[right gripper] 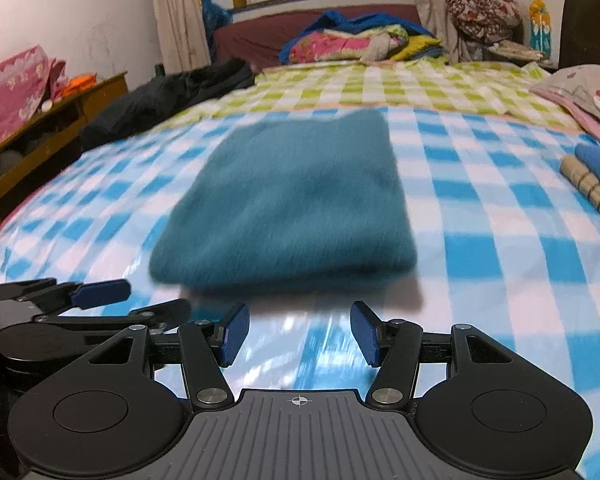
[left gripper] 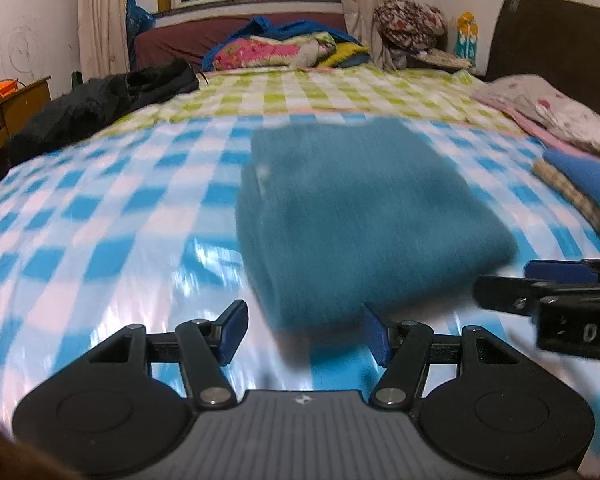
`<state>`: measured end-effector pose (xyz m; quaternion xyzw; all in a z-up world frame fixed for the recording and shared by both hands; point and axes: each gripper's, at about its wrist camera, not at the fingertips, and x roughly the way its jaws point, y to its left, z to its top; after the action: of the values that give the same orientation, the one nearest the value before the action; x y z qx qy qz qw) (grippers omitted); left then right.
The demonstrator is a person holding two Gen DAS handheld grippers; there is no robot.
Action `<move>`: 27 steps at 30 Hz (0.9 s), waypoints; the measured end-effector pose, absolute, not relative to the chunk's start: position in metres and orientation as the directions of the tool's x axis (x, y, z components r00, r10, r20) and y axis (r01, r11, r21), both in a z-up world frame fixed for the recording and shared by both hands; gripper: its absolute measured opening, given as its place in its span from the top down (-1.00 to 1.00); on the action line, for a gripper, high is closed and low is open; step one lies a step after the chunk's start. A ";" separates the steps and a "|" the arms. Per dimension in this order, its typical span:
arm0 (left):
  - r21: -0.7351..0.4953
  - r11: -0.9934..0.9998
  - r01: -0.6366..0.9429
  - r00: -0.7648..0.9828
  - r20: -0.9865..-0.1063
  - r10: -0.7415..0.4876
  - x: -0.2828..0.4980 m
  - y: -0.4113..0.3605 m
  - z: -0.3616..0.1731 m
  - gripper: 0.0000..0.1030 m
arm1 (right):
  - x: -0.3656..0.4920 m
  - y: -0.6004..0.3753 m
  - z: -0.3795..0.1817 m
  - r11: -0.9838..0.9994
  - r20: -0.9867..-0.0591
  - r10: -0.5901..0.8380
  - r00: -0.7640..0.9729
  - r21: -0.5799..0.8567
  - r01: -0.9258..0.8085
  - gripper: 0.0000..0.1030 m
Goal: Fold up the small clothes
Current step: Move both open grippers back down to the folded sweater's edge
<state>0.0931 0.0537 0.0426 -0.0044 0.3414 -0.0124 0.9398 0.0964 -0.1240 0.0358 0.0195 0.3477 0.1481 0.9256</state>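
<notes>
A teal garment [left gripper: 356, 216] lies folded into a thick rectangle on the blue-and-white checked sheet [left gripper: 100, 216]. It also shows in the right wrist view [right gripper: 292, 204]. My left gripper [left gripper: 305, 330] is open and empty, its blue pads just short of the garment's near edge. My right gripper [right gripper: 298, 334] is open and empty, a little in front of the garment's near edge. The right gripper shows at the right edge of the left wrist view [left gripper: 540, 284]; the left gripper shows at the left of the right wrist view [right gripper: 100, 300]. Both views are motion-blurred.
A stack of folded clothes, blue over plaid [left gripper: 580, 188], lies at the right, also in the right wrist view [right gripper: 596, 176]. A black coat [left gripper: 100, 104] lies at the back left. Pillows and bedding [left gripper: 284, 48] are heaped at the far end. A wooden cabinet [right gripper: 40, 128] stands left.
</notes>
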 end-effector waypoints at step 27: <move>-0.050 0.994 -0.093 0.775 -0.630 0.041 0.273 0.092 0.034 -0.56 | 0.282 -0.084 0.037 0.976 -0.617 0.175 0.767 0.004 -0.219 -0.26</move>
<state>0.2727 0.0925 0.0341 -0.0394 0.3332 0.0357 0.9413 0.2822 -0.0845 0.0371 -0.0339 0.3247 0.1048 0.9394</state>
